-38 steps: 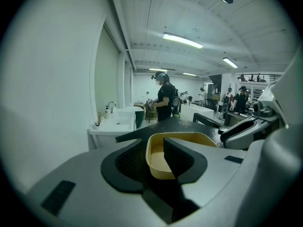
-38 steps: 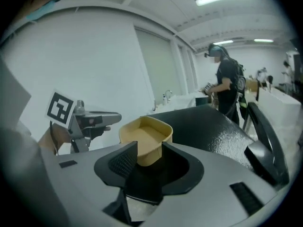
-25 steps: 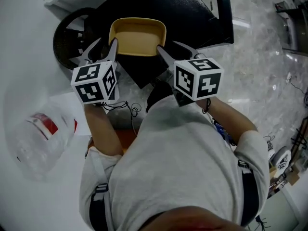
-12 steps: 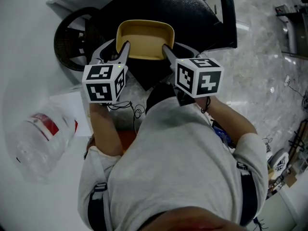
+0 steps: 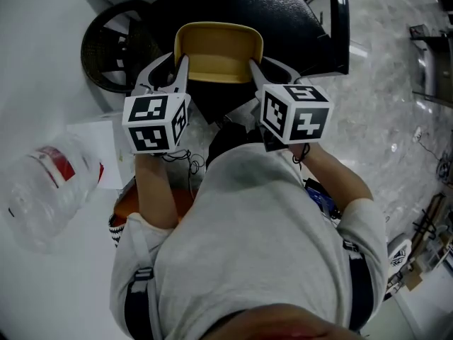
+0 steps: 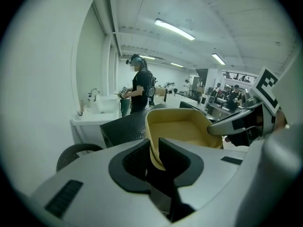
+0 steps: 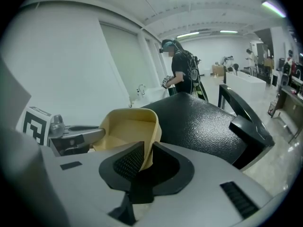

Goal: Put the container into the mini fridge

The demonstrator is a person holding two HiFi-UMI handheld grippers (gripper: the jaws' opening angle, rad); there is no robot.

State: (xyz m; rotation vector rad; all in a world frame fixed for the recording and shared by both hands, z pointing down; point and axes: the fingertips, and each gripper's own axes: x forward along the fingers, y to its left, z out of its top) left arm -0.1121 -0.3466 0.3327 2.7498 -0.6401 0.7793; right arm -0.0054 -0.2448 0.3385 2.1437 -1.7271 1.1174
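Left gripper (image 5: 170, 69): your jaws have just been closing and now pinch the container's left wall by its near-left corner.
Right gripper (image 5: 267, 68): these jaws have also just been closing, and they clamp the right wall by the near-right corner.
Container (image 5: 218, 52): this empty tan tub hangs between your 2 grippers, over the near edge of the black top. I cannot tell whether it rests there.
Key relation: the tub lies straight ahead of both grippers. Its long axis runs left to right from one to the other, so neither hand is nearer.
Black textured cabinet (image 5: 241, 6): it sits just beyond and under the tub. I take it for the mini fridge, though no opening shows.
Round black basket (image 5: 106, 48): it stands beside the cabinet's left edge.
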